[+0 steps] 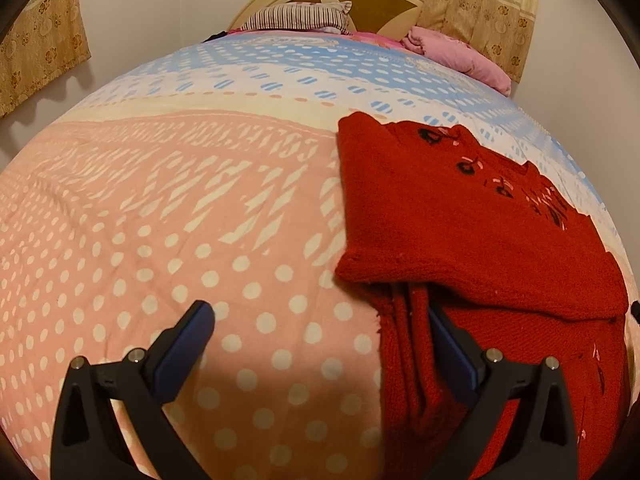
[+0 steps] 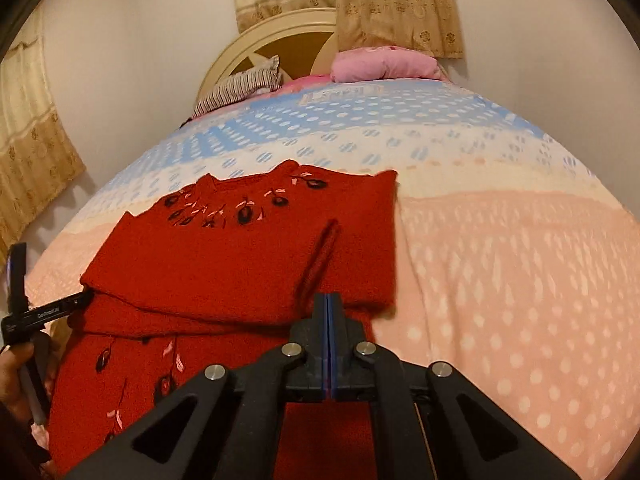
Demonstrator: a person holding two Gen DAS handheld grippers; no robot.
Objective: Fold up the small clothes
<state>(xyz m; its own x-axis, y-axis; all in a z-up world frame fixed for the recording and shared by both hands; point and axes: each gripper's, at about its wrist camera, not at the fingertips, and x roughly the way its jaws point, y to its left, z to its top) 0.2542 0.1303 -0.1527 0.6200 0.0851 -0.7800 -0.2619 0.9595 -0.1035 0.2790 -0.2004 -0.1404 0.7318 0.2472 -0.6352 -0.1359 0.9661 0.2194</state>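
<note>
With the red embroidered sweater (image 2: 240,256) lying partly folded on the dotted bedspread (image 2: 500,280), the right gripper (image 2: 327,312), jaws pressed together and empty, is best swept flat along the fold while the left gripper (image 1: 320,320), jaws wide apart, steadies the edge.

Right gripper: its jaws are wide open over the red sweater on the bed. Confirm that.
Not quite. The right gripper is shut, its blue pads pressed together with nothing visibly between them, as the right wrist view shows. It does sit over the red sweater on the bed.
</note>
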